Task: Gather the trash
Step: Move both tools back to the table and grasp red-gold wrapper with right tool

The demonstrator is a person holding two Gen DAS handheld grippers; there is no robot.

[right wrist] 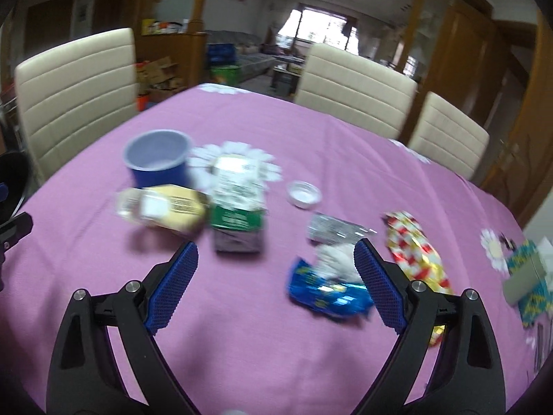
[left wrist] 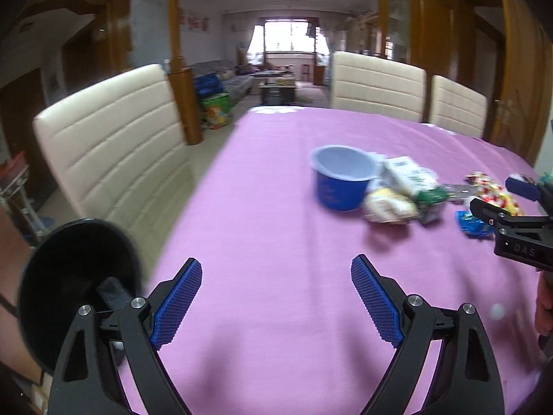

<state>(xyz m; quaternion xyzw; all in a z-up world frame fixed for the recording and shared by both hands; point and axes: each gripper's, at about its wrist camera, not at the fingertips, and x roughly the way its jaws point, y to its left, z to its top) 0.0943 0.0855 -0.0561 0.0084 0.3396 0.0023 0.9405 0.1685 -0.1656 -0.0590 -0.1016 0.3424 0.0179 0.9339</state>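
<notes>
Trash is lying scattered across the tabletop (right wrist: 262,311), which is wearing a pink cloth printed with white daisies. A blue cup (right wrist: 157,159) with a pale inside is standing upright toward the far left of the litter; just in front of it a yellowish plastic package (right wrist: 166,209) is lying on its side, touching a flattened white-and-green carton (right wrist: 236,204). To the right of these a small white cap (right wrist: 304,193) is sitting alone, with a silvery wrapper (right wrist: 331,230) nearer. A crumpled blue foil wrapper (right wrist: 325,292) and a wad of white paper (right wrist: 333,259) are lying just inside the right gripper's (right wrist: 276,269) right finger, and a red, white and gold wrapper (right wrist: 414,252) is stretching out beyond it. Both grippers are standing wide apart and gripping nothing; the left gripper (left wrist: 276,276) is hovering over bare cloth, well short of the cup. Cream chairs (left wrist: 114,145) are standing around the tabletop.
</notes>
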